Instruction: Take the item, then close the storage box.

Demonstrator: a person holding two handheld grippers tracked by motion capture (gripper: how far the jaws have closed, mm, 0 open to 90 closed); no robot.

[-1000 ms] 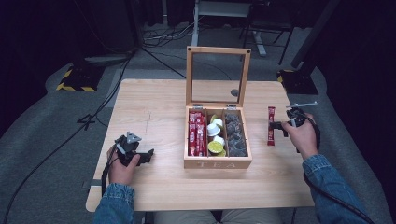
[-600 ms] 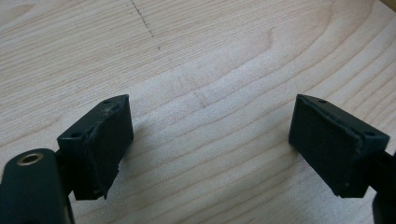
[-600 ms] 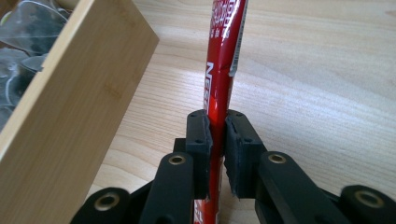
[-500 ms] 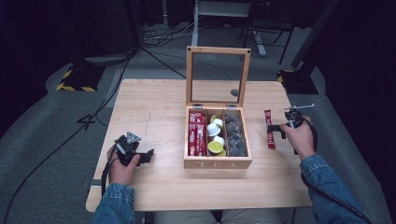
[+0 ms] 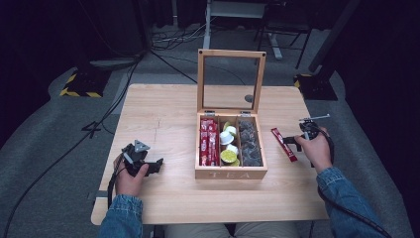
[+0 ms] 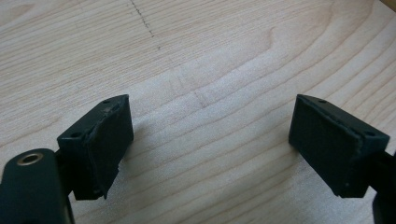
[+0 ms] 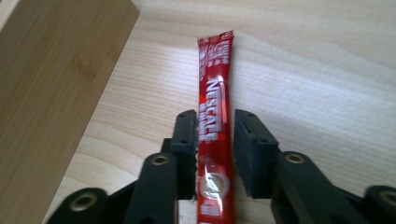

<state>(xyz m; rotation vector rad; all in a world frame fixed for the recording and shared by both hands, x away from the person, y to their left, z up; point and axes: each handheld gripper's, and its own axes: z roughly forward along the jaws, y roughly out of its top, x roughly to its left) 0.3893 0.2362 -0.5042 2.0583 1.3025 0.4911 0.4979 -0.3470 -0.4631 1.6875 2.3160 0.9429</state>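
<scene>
A red Nescafe stick sachet (image 5: 284, 144) (image 7: 215, 93) lies flat on the wooden table, just right of the open wooden tea box (image 5: 231, 173). My right gripper (image 5: 292, 141) (image 7: 215, 135) straddles its near end. Its jaws have just been opening, and the sachet is between them with a thin gap at the pads, so it is open. At the table's left front, my left gripper (image 5: 157, 163) (image 6: 210, 140) stands wide open over bare wood with nothing between its fingers.
The tea box holds red sachets on the left, round capsules in the middle and dark tea bags on the right. Its glass lid (image 5: 231, 53) stands upright at the back. The box's side wall (image 7: 46, 93) runs close beside the sachet.
The right hand has edged slightly towards the box and the near side, bringing the sachet down with it. The left hand has not moved.
</scene>
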